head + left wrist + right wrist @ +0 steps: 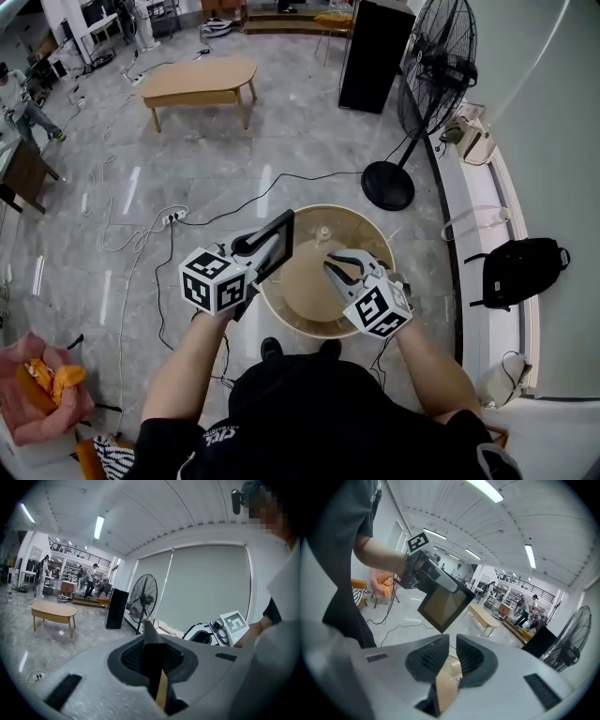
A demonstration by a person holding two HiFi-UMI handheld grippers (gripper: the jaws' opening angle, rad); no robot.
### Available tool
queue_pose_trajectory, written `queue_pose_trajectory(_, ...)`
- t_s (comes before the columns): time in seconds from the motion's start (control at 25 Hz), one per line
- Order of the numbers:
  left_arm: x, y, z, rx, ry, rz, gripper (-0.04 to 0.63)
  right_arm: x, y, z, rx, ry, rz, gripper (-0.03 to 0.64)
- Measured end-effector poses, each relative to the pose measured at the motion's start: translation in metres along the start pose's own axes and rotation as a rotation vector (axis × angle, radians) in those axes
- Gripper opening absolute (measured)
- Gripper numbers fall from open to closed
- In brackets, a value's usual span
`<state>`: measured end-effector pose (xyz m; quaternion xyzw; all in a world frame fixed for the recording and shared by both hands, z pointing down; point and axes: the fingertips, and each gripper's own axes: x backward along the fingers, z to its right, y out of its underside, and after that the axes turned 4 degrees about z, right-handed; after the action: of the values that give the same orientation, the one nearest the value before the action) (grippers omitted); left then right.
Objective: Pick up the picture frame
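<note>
The picture frame [277, 241] is black with a tan face and stands on edge, tilted, over the left rim of the round wooden table [309, 323]. My left gripper [253, 247] is shut on the frame's near side. In the left gripper view the frame [151, 663] shows edge-on between the pads. The right gripper view shows the frame [445, 605] held up off the floor by the left gripper [425, 571]. My right gripper [335, 263] hovers over the table's right half. Its jaws [452, 654] stand a little apart with nothing between them.
A small knob-like object [323, 232] sits at the table's far side. A standing fan [427, 84] and a black cabinet [375, 52] stand beyond the table. A low wooden coffee table [197, 80] is further off, a black backpack [520, 267] lies right, and cables [169, 220] cross the floor.
</note>
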<state>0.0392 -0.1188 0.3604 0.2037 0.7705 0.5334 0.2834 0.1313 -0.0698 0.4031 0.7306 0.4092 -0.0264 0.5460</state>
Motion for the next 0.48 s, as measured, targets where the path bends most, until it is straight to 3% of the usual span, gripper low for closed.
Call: queue_pose_trajectory(0.48,0.004,-0.03,-0.017,-0.08,-0.063,0.066,0.046,0.009,0.005,0.027,-0.053,0.042,0.023,0.046)
